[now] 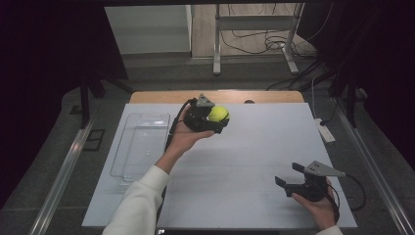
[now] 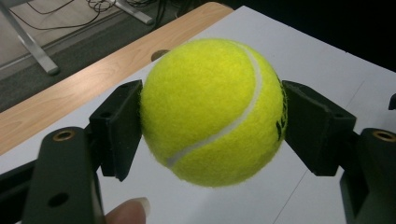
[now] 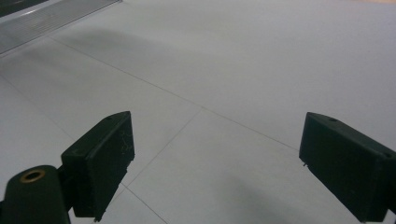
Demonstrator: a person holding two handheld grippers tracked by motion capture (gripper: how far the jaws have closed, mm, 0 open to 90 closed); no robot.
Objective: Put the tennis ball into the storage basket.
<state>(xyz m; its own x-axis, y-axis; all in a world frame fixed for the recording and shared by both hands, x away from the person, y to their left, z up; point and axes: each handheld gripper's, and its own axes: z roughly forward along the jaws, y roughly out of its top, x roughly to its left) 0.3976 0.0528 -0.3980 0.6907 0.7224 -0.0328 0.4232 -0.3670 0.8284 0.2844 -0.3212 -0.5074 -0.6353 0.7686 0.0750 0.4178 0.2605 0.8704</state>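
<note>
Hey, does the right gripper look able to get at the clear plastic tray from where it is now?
Probably not without a long move. The right gripper rests near the table's near right corner, jaws open, while the clear plastic tray lies along the far left side, with the left forearm between them.

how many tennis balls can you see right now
1: the tennis ball is clamped in the left gripper, held above the far side of the table. None looks hidden.

A white tabletop (image 1: pixel 244 161) is seen in a dark room. A wooden edge (image 1: pixel 161 97) is shown at its far side. Behind it, a grey floor (image 1: pixel 161 68), metal stand legs (image 1: pixel 216 54) and loose cables (image 1: pixel 254 44) are seen.
</note>
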